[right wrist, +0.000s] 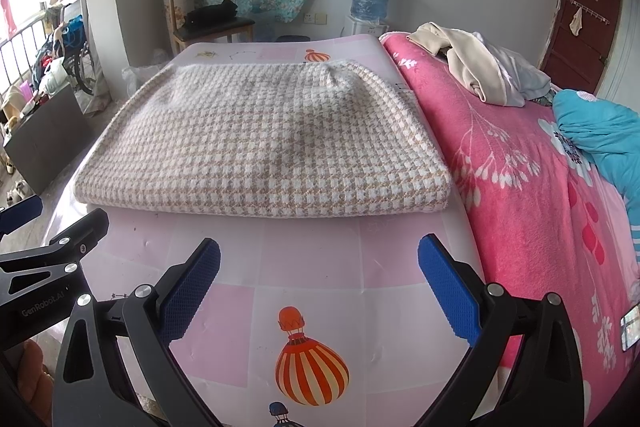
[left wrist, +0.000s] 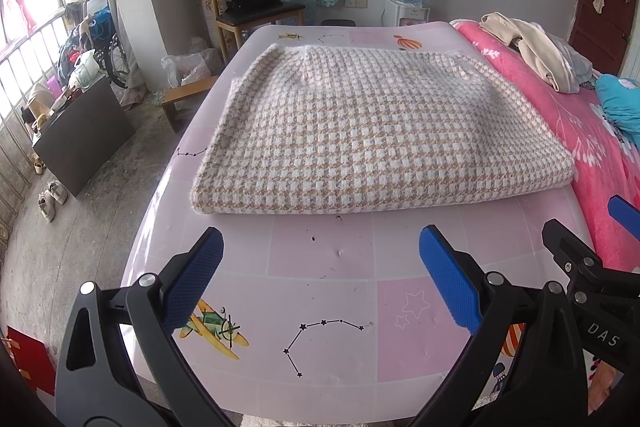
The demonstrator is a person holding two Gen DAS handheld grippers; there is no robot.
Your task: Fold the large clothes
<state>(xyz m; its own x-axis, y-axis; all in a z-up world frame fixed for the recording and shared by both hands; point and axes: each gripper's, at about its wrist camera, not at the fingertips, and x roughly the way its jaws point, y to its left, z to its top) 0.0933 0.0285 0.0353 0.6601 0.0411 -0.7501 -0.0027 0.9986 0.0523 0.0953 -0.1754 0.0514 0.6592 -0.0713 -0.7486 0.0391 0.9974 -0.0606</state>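
While both grippers, left (left wrist: 320,275) and right (right wrist: 319,283), are held unclenched, the folded sweater (left wrist: 372,135) is seen straight ahead, lying crosswise.

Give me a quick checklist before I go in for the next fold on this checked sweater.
1. Left tool open and empty: ok.
2. Right tool open and empty: ok.
3. Sweater lying flat on the pink mat, already folded into a rectangle: ok.
4. Near edge of the sweater free to grab, nothing lying on it: ok.
5. Bare mat between the tools and the sweater: ok.
6. Loose clothes pile on the pink blanket, apart from the sweater: ok.
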